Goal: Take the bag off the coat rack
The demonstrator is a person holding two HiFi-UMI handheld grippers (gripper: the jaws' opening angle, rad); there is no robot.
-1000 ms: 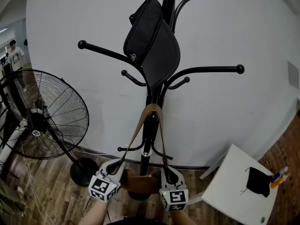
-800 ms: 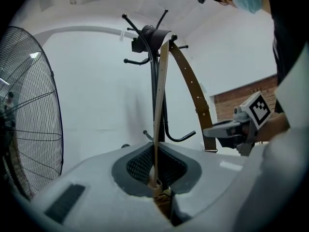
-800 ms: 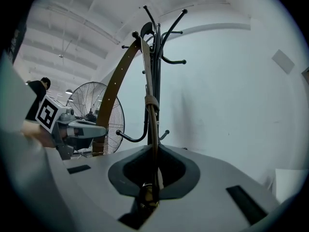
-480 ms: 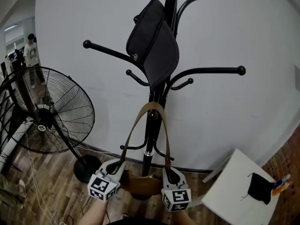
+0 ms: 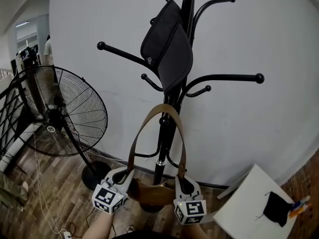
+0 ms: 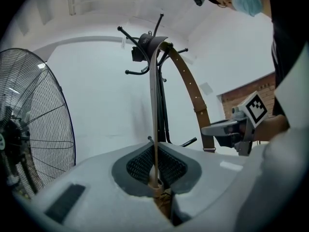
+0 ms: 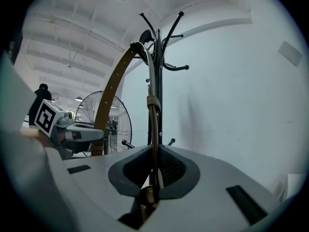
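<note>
A brown bag [image 5: 151,193] hangs low in front of the black coat rack [image 5: 185,59]. Its long brown strap [image 5: 136,141] loops over a knobbed peg [image 5: 163,120] on the pole. My left gripper [image 5: 124,177] is shut on the strap's left run just above the bag. In the left gripper view the strap [image 6: 154,105] rises edge-on from between the pads [image 6: 140,166]. My right gripper [image 5: 180,181] is shut on the right run, and the strap [image 7: 153,129] stands between its pads [image 7: 169,167]. Each gripper view shows the other gripper: right [image 6: 218,129], left [image 7: 89,134].
A dark flat bag [image 5: 168,46] hangs on an upper hook of the rack. A large floor fan [image 5: 65,113] stands at the left, with a cable on the wood floor. A white table [image 5: 249,203] with a small black item [image 5: 275,209] is at the lower right. White wall behind.
The strap's loop stands a little higher and wider over the peg. The left gripper has risen slightly. Both grips are unchanged. The head view has swung left, showing more of the fan.
</note>
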